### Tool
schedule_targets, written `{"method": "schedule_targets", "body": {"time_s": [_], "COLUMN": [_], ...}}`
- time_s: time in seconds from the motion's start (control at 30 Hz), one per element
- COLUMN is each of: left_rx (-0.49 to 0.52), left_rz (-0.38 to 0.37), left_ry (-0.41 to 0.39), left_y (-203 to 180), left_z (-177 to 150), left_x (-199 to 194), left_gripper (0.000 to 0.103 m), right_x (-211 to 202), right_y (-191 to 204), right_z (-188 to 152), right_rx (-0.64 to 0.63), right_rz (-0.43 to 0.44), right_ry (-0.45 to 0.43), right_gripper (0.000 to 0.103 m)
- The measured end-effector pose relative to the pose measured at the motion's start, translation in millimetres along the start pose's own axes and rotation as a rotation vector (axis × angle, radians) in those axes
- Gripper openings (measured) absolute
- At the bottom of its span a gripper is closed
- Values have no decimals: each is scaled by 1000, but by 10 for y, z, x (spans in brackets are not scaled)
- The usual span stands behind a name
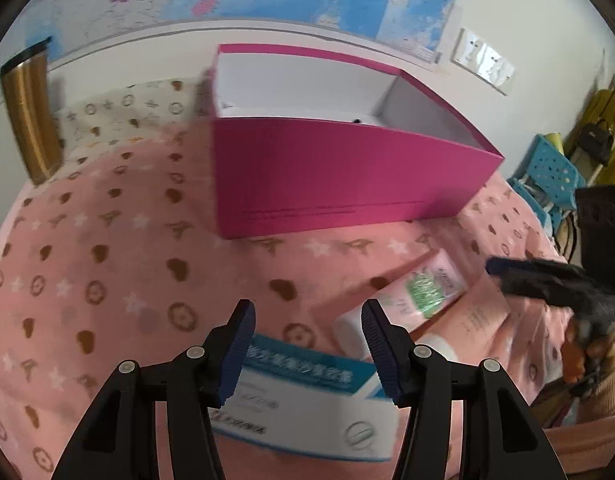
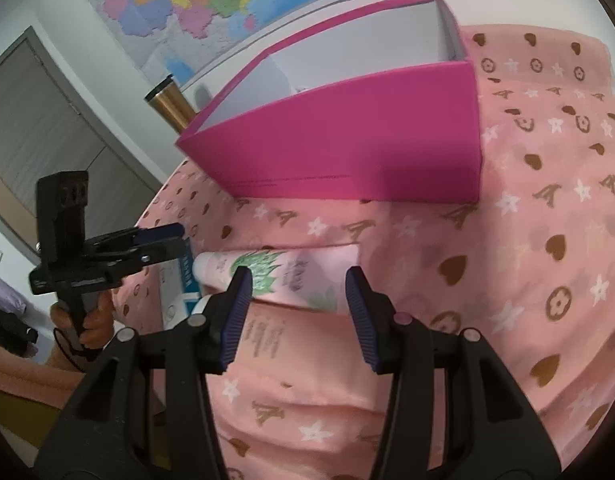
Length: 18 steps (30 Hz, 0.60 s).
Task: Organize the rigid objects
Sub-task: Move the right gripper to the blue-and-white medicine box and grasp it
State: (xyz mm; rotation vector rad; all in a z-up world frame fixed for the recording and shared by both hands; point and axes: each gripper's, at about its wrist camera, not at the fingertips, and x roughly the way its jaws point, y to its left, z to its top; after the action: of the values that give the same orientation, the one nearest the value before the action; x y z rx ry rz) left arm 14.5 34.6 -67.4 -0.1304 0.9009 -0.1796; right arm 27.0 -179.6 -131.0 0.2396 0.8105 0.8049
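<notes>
white-and-blue carton (image 1: 307,412) blurred, print unreadable, magenta box (image 1: 339,176) floor mostly hidden

Print too blurred to read: a blue-banded white carton (image 1: 307,412) at 6 o'clock carries a line of white characters and a round emblem; the aloe-printed pink tube (image 2: 283,280) bears possibly brand lettering, illegible.

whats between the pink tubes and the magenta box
Only bare patterned cloth lies between the tubes and the magenta box, clearest in the right wrist view.
</notes>
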Motion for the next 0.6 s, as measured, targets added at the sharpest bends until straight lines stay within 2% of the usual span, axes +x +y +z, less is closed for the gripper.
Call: {"method": "schedule_targets", "body": {"time_s": [0.13,0.27,0.43,0.6], "left_rx": [-54,-88,-101,-98], "left_rz": [58,64,29,7], "left_ry": [-10,4,42,48], "left_y": [241,425,473,474], "left_z": [-10,-40,-150,-227], "left_x": [-67,-70,-21,-55], "left_gripper": [56,56,56,56], "right_x": [104,338,707,849], "right_y": [427,796,1010,1008], "right_z": [-139,-303,-451,-461], "right_rx": [-106,-186,-219,-203], "right_rz": [122,222,211,160], "right_ry": [59,141,242,255], "right_gripper": [51,51,51,51]}}
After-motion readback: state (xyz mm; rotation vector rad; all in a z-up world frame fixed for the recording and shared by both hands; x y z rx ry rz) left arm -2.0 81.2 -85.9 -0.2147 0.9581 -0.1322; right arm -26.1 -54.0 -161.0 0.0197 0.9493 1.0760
